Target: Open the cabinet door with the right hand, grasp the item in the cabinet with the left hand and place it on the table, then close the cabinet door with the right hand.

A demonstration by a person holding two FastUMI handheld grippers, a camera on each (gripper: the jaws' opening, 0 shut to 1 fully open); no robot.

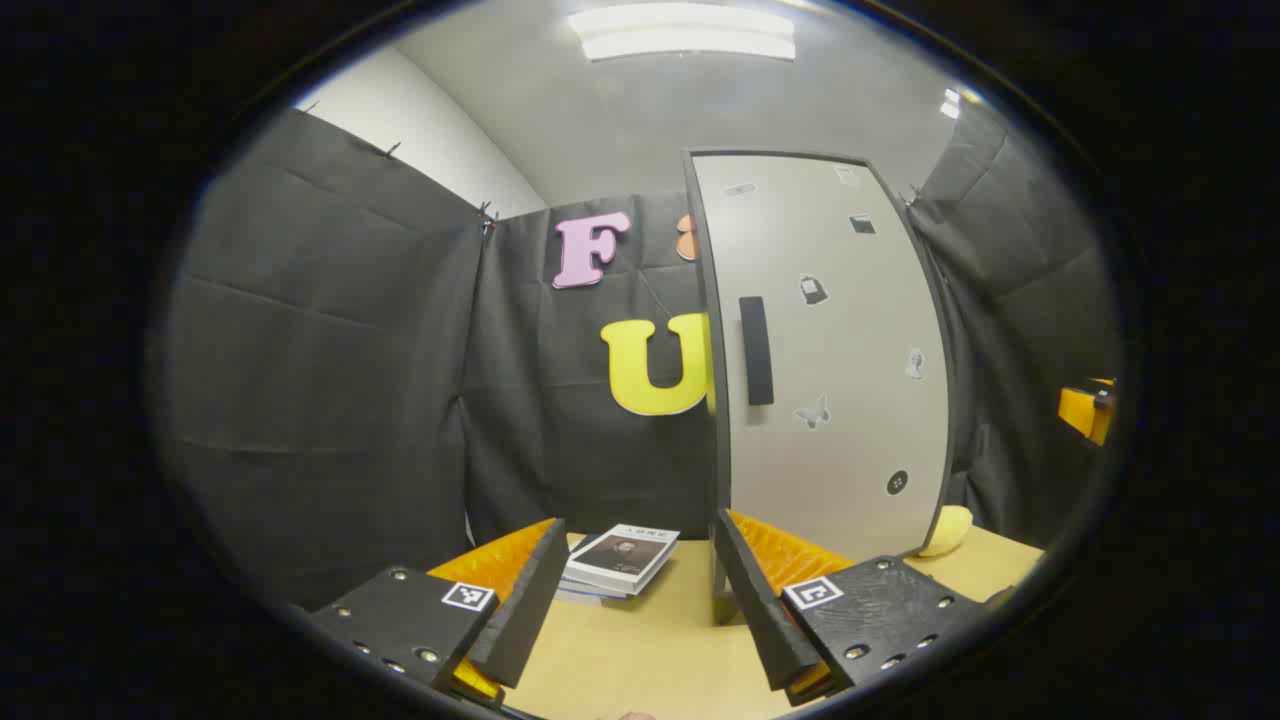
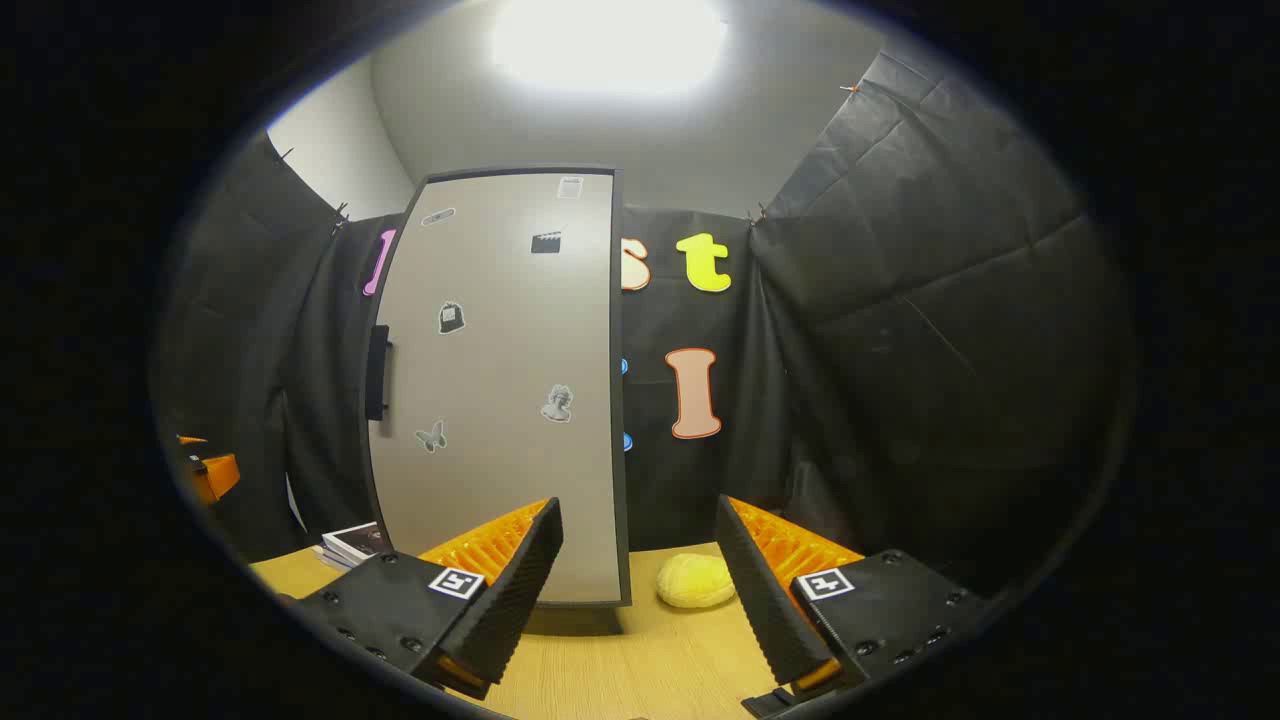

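A tall grey cabinet door (image 1: 830, 400) with small stickers and a black vertical handle (image 1: 756, 350) stands on the wooden table; it looks shut, so the inside is hidden. My left gripper (image 1: 638, 525) is open and empty, a short way in front of the door's handle edge. In the right gripper view the same door (image 2: 500, 400) fills the left half, its handle (image 2: 377, 372) at its left edge. My right gripper (image 2: 637, 505) is open and empty, facing the door's right edge. A yellow soft lump (image 2: 695, 580) lies on the table just right of the cabinet.
A small stack of books (image 1: 622, 560) lies on the table (image 1: 640, 650) left of the cabinet. Black cloth walls close in the back and both sides. The right gripper (image 1: 1088, 410) shows at the far right of the left gripper view.
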